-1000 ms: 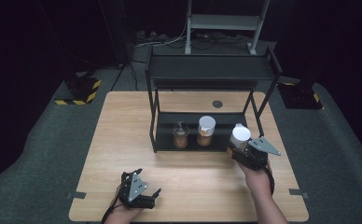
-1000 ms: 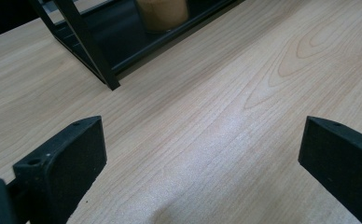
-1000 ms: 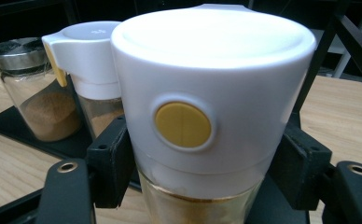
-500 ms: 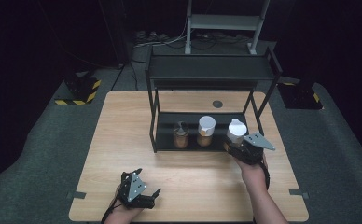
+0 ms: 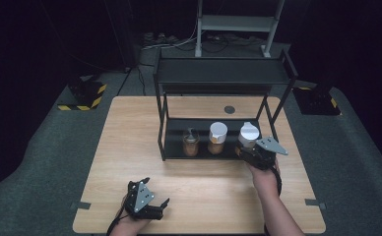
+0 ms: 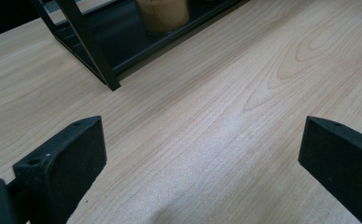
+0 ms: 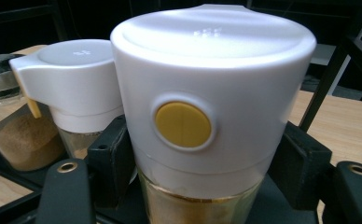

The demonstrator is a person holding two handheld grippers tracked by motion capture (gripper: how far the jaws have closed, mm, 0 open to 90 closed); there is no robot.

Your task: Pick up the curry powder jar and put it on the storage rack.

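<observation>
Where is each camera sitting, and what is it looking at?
High view: above the person's side, looking forward and down at the table; both forearms and grippers show.
Left gripper view: rides the left gripper, jaws wide apart over bare wood.
Right gripper view: rides the right gripper, clamped on the white-capped jar.
Shared: all three show the black rack.

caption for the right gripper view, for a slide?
Right gripper fingers clamp a white-capped spice jar beside two more jars on the black rack.

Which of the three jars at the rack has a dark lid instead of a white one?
The leftmost jar on the rack's lower shelf; the middle jar and the held jar have white caps.
</observation>
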